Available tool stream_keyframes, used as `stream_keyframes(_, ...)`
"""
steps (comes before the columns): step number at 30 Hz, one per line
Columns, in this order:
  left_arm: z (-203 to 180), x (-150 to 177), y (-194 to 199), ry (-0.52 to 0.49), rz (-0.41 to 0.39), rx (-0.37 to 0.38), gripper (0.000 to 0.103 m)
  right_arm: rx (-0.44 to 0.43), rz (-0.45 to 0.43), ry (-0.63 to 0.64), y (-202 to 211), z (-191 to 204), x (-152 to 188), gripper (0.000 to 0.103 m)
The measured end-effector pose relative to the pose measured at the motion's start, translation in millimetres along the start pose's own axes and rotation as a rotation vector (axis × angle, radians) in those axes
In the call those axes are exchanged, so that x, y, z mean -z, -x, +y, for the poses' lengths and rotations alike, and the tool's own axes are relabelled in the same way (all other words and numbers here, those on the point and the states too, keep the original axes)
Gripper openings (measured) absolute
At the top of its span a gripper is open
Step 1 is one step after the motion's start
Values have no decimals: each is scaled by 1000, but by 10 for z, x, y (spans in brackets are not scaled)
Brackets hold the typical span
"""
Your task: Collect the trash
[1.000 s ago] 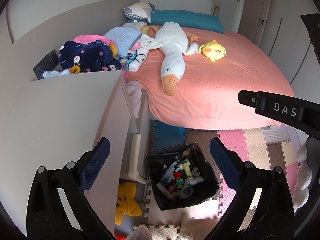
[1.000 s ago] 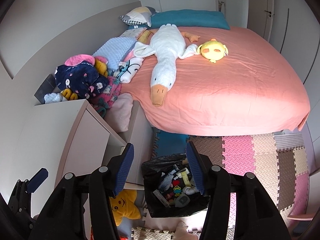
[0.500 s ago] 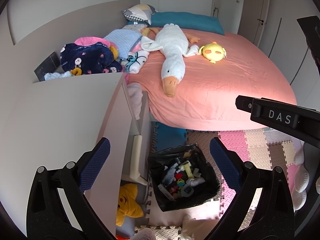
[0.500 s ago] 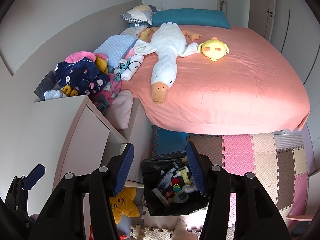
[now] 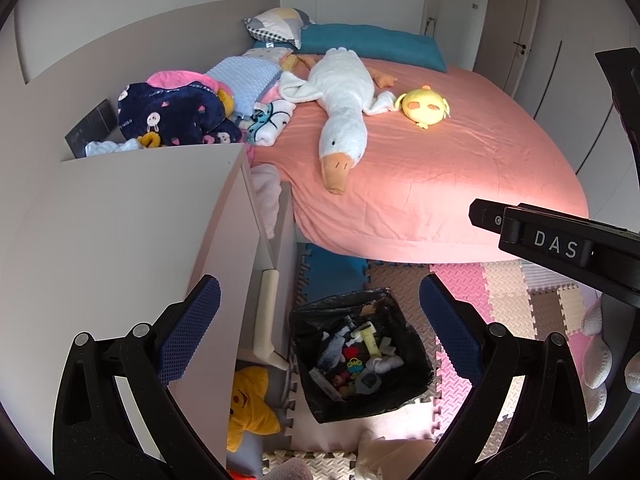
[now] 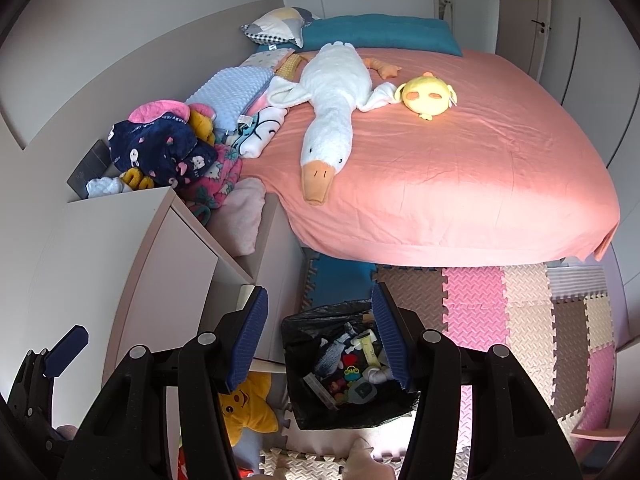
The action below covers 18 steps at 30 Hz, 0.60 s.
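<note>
A bin lined with a black bag [image 5: 320,316] stands on the foam floor mat below both grippers, holding several small pieces of trash [image 5: 356,360]. It also shows in the right wrist view [image 6: 296,336] with its trash [image 6: 352,364]. My left gripper [image 5: 320,320] is open and empty, high above the bin. My right gripper [image 6: 320,332] is open and empty, also above the bin. The right gripper's body [image 5: 560,244] shows at the right of the left wrist view. One left finger [image 6: 66,350] shows at lower left of the right wrist view.
A white cabinet [image 5: 120,240] stands left of the bin. A bed with a pink sheet [image 5: 440,168] lies behind, with a white goose plush [image 5: 344,108], a yellow plush [image 5: 424,106] and piled blankets [image 5: 180,112]. A yellow star plush [image 5: 248,404] lies on the coloured foam mats [image 5: 500,296].
Both views have drifted slightly, and the bin sits a little lower and further right in the left wrist view. Both grippers stay open and empty.
</note>
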<state>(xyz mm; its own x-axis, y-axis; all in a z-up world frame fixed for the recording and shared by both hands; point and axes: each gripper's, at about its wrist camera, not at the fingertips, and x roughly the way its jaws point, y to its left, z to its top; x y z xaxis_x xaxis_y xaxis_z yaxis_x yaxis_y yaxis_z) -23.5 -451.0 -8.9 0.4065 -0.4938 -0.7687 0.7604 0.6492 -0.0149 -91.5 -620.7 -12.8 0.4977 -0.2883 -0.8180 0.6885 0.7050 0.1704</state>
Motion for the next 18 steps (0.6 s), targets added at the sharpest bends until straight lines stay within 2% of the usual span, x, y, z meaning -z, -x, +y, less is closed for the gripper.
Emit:
stream_keyframes(12, -3, -43, -14, 10, 13, 64, 96, 4, 4, -6, -26, -65, 32, 55)
stream_keyframes(18, -23, -45, -21, 6, 10, 71, 96, 5, 4, -5, -30, -61, 28, 55)
